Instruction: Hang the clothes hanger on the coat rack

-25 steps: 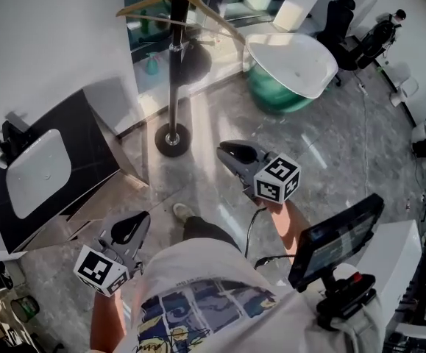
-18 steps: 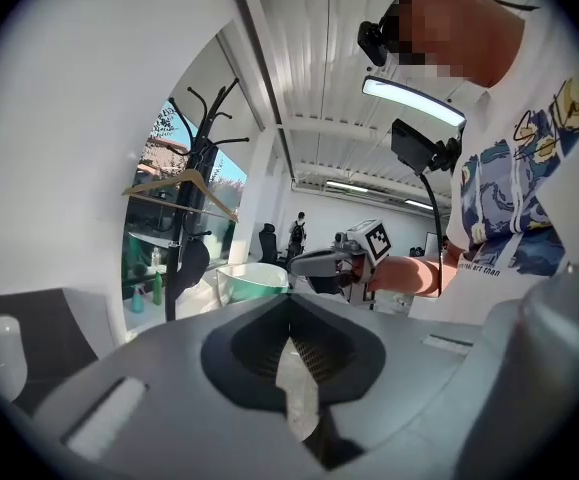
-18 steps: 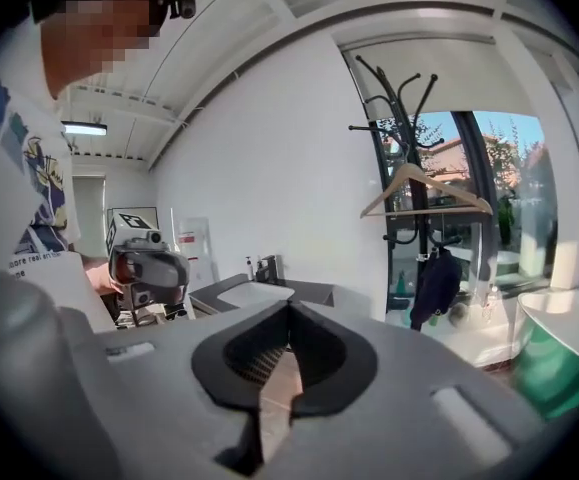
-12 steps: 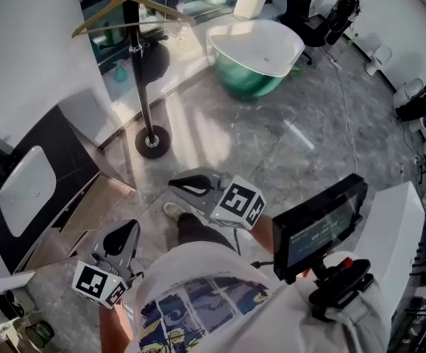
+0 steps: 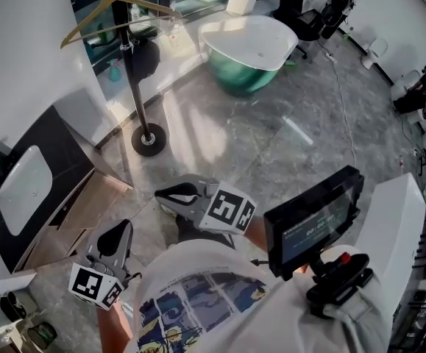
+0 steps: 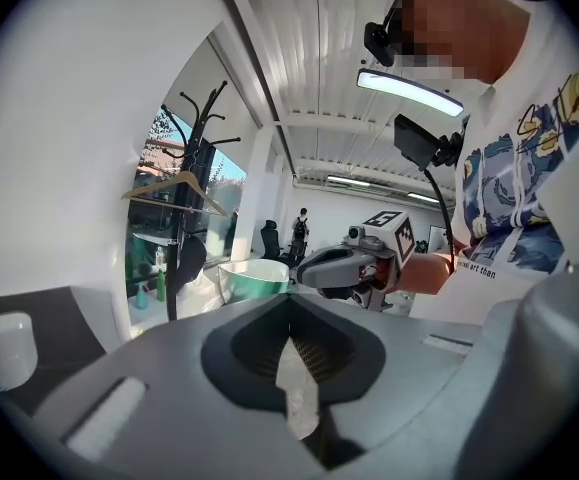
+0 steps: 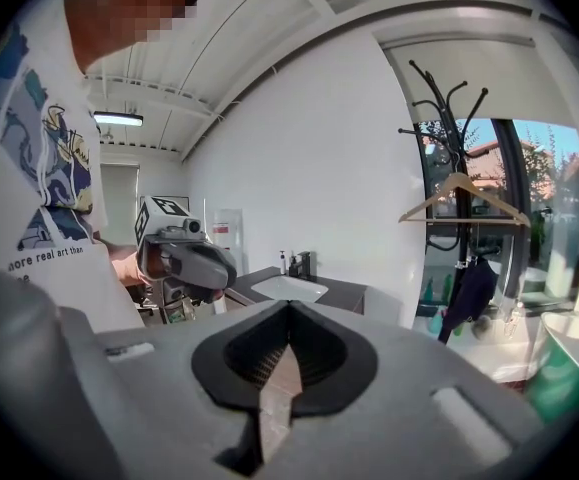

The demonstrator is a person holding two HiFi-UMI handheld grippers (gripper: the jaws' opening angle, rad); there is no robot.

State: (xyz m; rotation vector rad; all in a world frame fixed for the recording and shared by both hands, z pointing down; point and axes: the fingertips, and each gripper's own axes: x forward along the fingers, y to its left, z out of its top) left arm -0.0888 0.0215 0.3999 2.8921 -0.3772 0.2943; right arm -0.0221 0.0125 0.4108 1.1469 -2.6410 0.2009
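Left gripper: the left gripper (image 5: 117,235) (image 6: 291,368) is held low at the near left, over the grey floor (image 5: 271,138). Its fingers are clenched together, nothing between them, touching nothing.
Right gripper: the right gripper (image 5: 173,194) (image 7: 274,393) is in front of the person's body, pointing left in the head view. Its fingers are pressed together and empty.
Each seen by the other: the right gripper (image 6: 334,265) shows in the left gripper view and the left gripper (image 7: 187,258) in the right gripper view; the two are apart.
Hanger: the wooden hanger (image 5: 113,9) (image 6: 177,186) (image 7: 461,203) hangs on the coat rack (image 5: 135,87) (image 6: 181,158) (image 7: 451,118) at the far left, well apart from both grippers.
Coat rack: a black pole on a round foot, curved hooks on top; a dark bag (image 5: 145,56) (image 7: 467,296) hangs lower on it.
Around: a dark desk (image 5: 73,142) with a white basin (image 5: 23,181) at the left; a white and green tub (image 5: 249,43) far, to the right of the rack.
Writing: the T-shirt (image 7: 39,198) reads "more rare art than" near its hem; in the left gripper view only "art than" (image 6: 474,271) can be made out.
Screen: the screen (image 5: 312,223) on the chest rig shows pale lines too small to read.
Markers: black and white square patterns on each gripper's cube (image 5: 227,210), no letters.
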